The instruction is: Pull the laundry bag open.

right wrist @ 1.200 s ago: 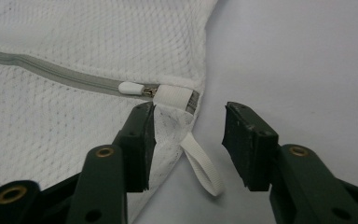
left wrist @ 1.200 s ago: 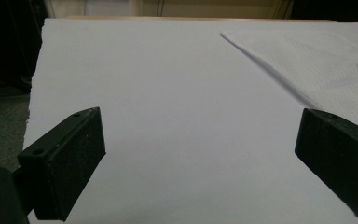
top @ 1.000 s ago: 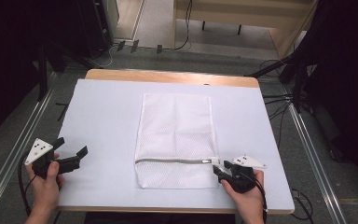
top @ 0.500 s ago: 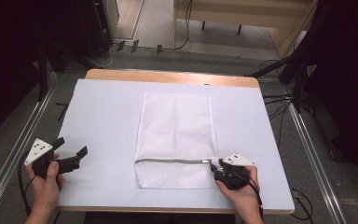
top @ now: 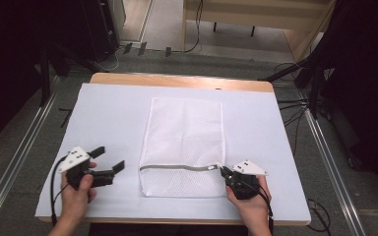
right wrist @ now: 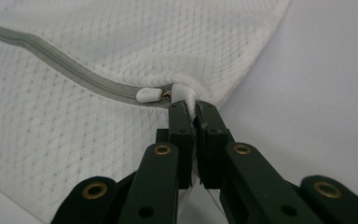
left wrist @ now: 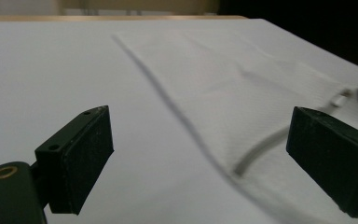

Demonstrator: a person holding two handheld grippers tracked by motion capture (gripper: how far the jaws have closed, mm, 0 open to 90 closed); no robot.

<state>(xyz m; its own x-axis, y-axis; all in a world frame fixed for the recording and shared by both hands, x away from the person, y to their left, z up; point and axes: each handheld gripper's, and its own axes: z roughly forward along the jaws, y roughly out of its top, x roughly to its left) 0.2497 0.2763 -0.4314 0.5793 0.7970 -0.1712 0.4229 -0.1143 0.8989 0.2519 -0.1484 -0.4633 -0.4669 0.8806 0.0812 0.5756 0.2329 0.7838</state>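
Left claw [top: 112,158], at about 8 o'clock on the white worktop [top: 108,113], stands wide open with nothing between its jaws and points toward the mesh bag [top: 184,142]. That bag lies flat at the worktop's centre, a white netted rectangle with a grey zipper [top: 177,167] running across near its 6 o'clock end. Right claw [top: 224,172], at roughly 5 o'clock, has just been closing and now pinches the bag's fabric tab [right wrist: 186,93] beside the small white zipper pull [right wrist: 148,94].
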